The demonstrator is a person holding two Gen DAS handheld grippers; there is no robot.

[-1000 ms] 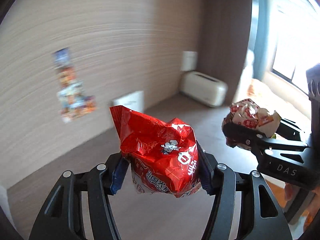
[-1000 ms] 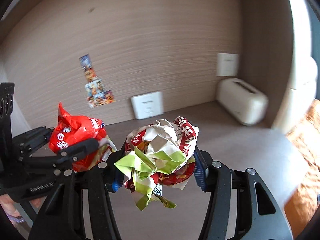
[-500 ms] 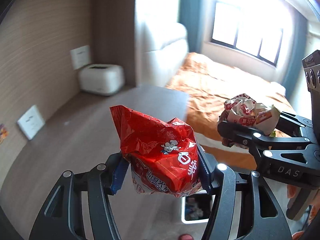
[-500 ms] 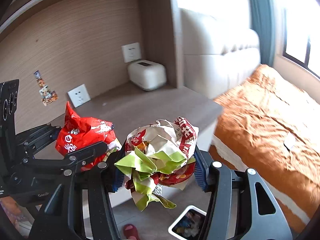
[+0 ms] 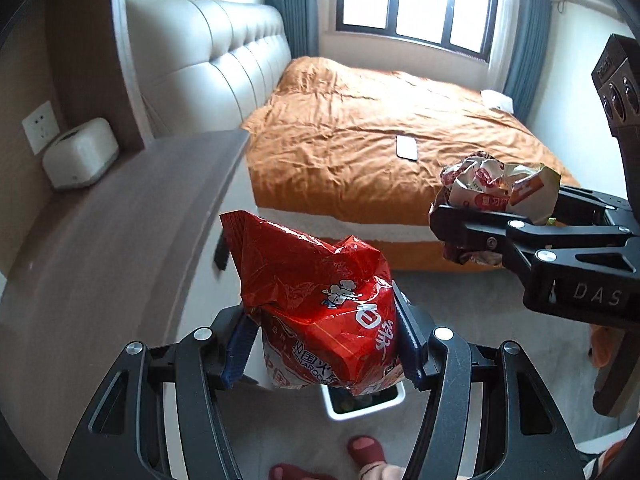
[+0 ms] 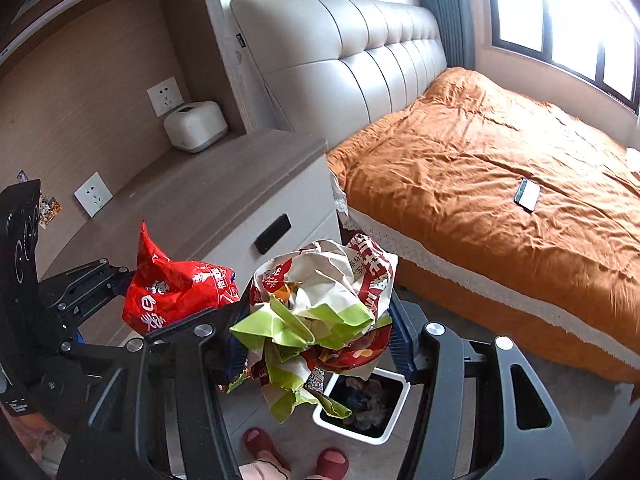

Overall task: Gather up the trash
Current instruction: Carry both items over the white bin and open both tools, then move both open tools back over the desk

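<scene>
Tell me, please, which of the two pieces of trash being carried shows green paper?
The crumpled wrapper in the right gripper; the left gripper holds an all-red snack bag.

The left black plastic tongs (image 5: 322,348) have two skeletal arms with open slots, silver round screw heads at the pivots, and ribbed dark-blue pads (image 5: 239,354) on the inner faces. The right black plastic tongs (image 6: 316,342) are built alike, with the same silver screws and blue pads (image 6: 400,344); seen from the left wrist view, their side bears pale letters "DAS". A black block with round recesses rises behind each. The person wears dark red slippers (image 6: 259,446), perhaps over pale socks.
</scene>
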